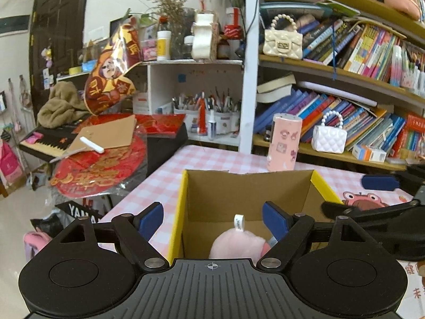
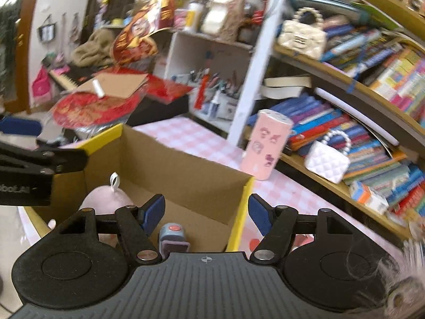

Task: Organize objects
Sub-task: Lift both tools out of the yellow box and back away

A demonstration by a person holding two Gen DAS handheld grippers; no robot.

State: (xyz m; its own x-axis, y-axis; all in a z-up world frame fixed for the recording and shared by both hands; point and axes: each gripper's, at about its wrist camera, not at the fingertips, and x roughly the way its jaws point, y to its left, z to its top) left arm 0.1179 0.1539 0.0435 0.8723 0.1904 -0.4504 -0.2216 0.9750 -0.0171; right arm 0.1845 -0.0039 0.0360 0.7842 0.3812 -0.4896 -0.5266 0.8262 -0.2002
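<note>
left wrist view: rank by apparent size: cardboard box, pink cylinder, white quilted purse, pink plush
1. cardboard box, clearly largest.
2. pink plush and pink cylinder: similar apparent area; the plush is nearer and partly hidden by the hand-held gripper, so unranked.
3. white quilted purse, smallest, though it is farthest back.

A table (image 1: pixel 164 175) covered with a pink-and-white checked cloth is seen, and an open cardboard box (image 1: pixel 247 186) with yellow outer walls is set directly on it. Beyond the box, toward 1 o'clock in the left wrist view, a pink cylindrical container (image 1: pixel 283 143) with stickers is stood upright on the cloth near the table's far edge. At 3 o'clock of the box, a pink cartoon print (image 1: pixel 362 199) is shown lying flat on the surface.
</note>
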